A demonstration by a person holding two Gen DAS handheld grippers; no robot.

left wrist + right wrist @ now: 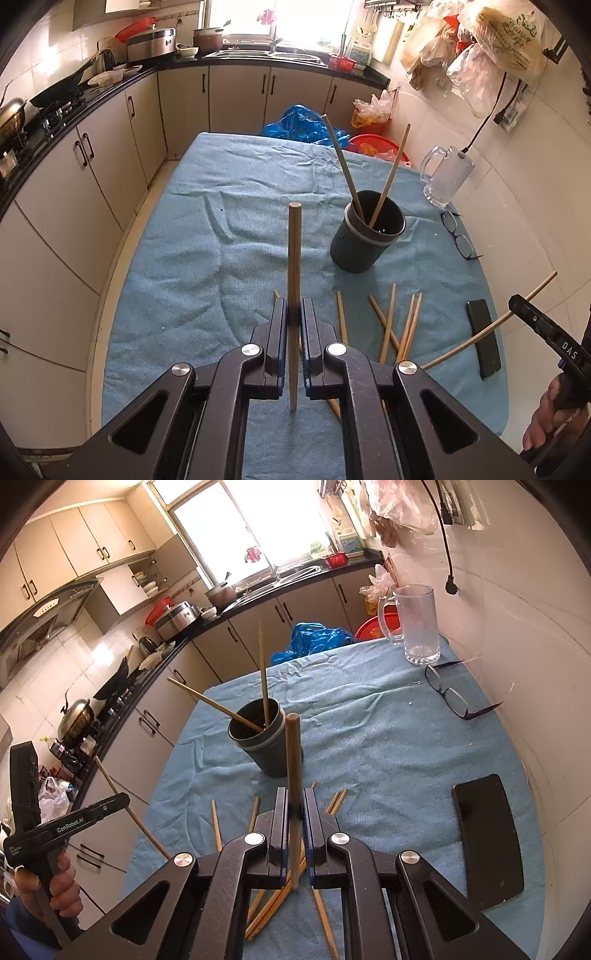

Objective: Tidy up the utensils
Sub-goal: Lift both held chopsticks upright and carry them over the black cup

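Left wrist view: left gripper [294,314] pinches one chopstick [294,258] upright between its pads, stick end poking up past the fingertips, lower tip below the jaws over the cloth. Right wrist view: right gripper [294,805] likewise pinches a second chopstick [293,775], upright, its top overlapping the holder in that view. Dark utensil holder [364,236] stands on the blue cloth [221,240] covering the bench, right of centre from the left camera. Two chopsticks in holder [388,173] lean apart in a V, ends sticking well above the rim. Loose chopsticks [391,325] lie scattered and crossed on the cloth just in front of the holder, near both grippers; exact count hard to tell, some are hidden under the gripper bodies. Same loose pile shows in the right view, partly under the gripper.

Further out: black phone [487,845] flat on the cloth on the right side, near the wall. Glasses [448,694] lie unfolded beyond the phone, next to the wall. Clear glass mug [415,624] stands at the far right corner of the bench. Blue plastic bag [303,125] and red basin [373,146] sit beyond the bench's far edge. Kitchen cabinets [110,147] run along the left with a stove [55,107] and pans on top. Sink under the window at the far end.
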